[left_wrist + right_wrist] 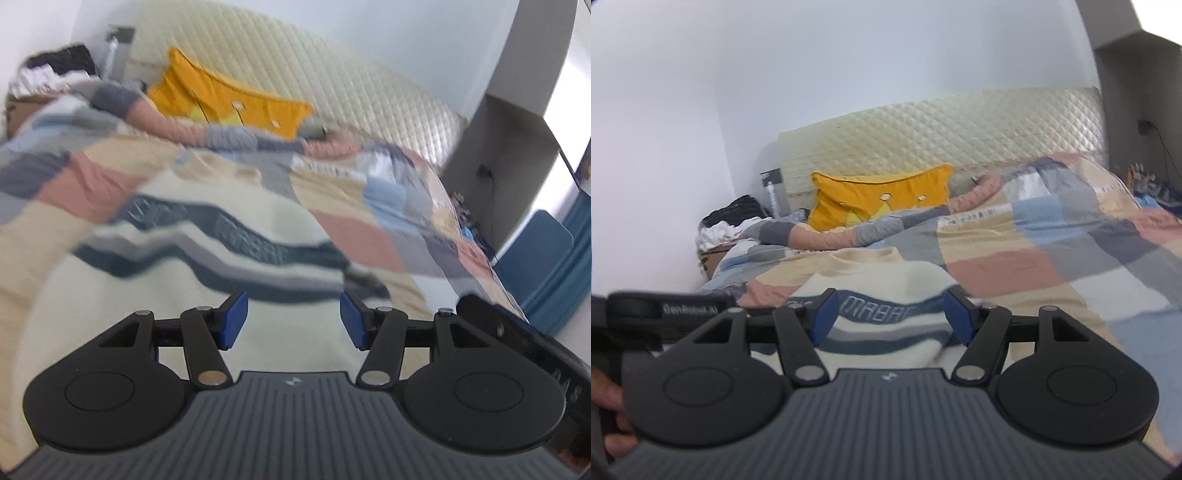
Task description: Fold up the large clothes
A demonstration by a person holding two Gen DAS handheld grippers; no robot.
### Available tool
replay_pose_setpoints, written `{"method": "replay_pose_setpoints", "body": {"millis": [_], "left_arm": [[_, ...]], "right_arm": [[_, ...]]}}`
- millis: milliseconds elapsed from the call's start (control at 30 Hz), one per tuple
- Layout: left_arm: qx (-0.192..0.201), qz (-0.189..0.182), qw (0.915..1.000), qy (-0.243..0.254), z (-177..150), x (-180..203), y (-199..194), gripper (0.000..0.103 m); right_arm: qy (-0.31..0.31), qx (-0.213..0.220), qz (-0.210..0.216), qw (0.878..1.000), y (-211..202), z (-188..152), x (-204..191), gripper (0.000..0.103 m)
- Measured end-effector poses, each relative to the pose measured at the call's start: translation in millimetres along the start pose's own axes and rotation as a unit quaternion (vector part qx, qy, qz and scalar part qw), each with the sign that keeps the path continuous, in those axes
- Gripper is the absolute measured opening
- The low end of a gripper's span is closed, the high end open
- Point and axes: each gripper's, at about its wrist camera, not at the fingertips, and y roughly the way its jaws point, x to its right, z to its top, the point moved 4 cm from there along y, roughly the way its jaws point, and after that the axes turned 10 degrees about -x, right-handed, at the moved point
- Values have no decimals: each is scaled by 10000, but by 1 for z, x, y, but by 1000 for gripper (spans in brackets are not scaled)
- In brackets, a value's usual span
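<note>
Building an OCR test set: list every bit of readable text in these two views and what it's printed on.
"GenRobot.AI": black body of the left gripper, right wrist view; soft, first letters uncertain.
"MABRA...": dark stripe of the cream sweater; partly hidden by the fingers.
Same stripe in the left wrist view: too blurred to read.
Small print on the patchwork quilt: too small to read.
Grey box by the headboard: unreadable.

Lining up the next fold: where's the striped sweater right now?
The sweater lies flat on the checked quilt, directly ahead of both claws in both wrist views, its neck toward the yellow pillow at the headboard.
</note>
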Motion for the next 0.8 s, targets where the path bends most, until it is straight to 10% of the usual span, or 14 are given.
{"method": "replay_pose_setpoints", "body": {"millis": [433,800], "left_arm": [[-1113,-785,9900,363,-32,82,106,60],[-1962,-346,9746,1028,-56,131,185,56]], "right_arm": [[1113,-5,-744,9910,18,-3,103,66],[1680,-166,-981,9808,39,-15,139,66]]}}
